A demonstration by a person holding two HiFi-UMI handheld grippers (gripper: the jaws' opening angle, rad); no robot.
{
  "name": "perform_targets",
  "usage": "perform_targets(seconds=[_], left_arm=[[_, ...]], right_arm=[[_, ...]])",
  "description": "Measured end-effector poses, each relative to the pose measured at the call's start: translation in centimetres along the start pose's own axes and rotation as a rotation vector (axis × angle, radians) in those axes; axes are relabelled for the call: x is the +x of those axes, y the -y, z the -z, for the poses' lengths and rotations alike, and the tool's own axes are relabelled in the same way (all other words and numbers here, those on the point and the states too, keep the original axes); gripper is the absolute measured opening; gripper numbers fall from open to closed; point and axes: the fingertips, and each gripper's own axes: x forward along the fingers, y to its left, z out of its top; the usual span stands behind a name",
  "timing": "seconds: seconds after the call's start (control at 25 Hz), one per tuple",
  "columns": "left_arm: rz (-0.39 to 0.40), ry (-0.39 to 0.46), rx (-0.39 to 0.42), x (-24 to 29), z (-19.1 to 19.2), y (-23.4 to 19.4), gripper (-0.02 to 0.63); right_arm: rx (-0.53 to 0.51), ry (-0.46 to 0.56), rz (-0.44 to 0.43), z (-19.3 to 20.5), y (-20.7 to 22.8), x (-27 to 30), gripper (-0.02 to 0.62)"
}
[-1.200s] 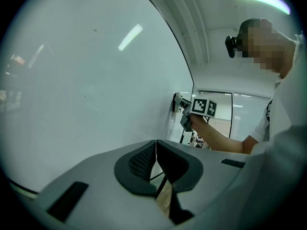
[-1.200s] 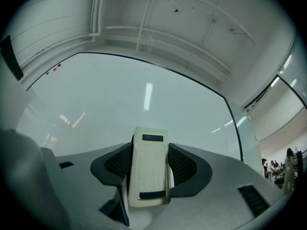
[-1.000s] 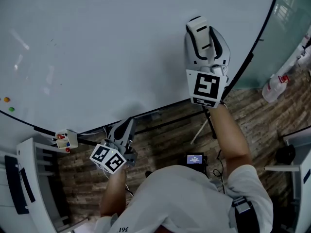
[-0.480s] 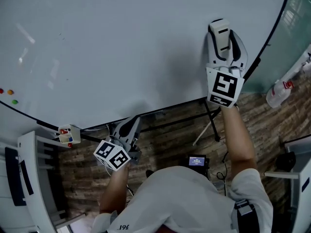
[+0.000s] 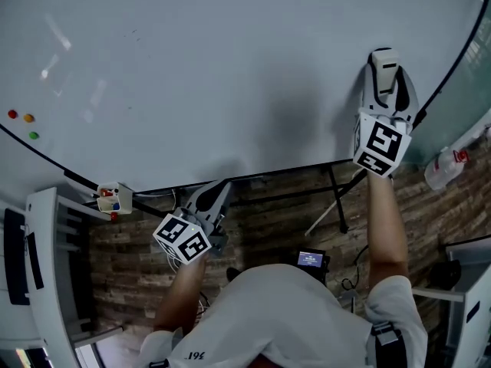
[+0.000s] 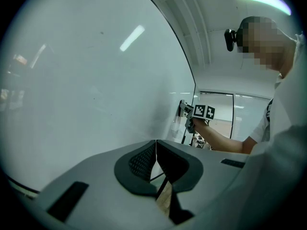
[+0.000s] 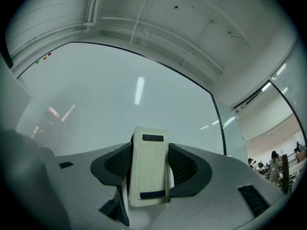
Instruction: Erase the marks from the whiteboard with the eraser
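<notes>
The large whiteboard (image 5: 192, 75) fills the head view and looks plain white, with no marks that I can make out. My right gripper (image 5: 386, 71) is up against its lower right part, shut on a cream eraser (image 5: 383, 64). In the right gripper view the eraser (image 7: 149, 166) stands upright between the two black jaw pads, facing the whiteboard (image 7: 120, 109). My left gripper (image 5: 217, 192) hangs low by the board's bottom edge. Its jaws are shut with nothing between them (image 6: 156, 150).
Three coloured magnets (image 5: 23, 121) sit at the board's far left. A small marker holder (image 5: 113, 198) hangs below the board's bottom edge. A white spray bottle (image 5: 445, 167) stands at the right, by a glass wall. Stand legs (image 5: 330, 198) cross the wooden floor below.
My right gripper has slid the eraser to the right along the lower part of the board, toward its right edge. The left gripper has stayed low and shut.
</notes>
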Motion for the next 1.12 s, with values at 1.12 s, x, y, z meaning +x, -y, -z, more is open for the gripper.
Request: perform_targets(seconds=[1.12], left_arm=[[0.003, 0.009, -0.025, -1.1, 0.1, 0.1, 0.006]], right_arm=[[0.053, -0.100, 0.061, 0.6, 4.2, -1.4, 0.253]])
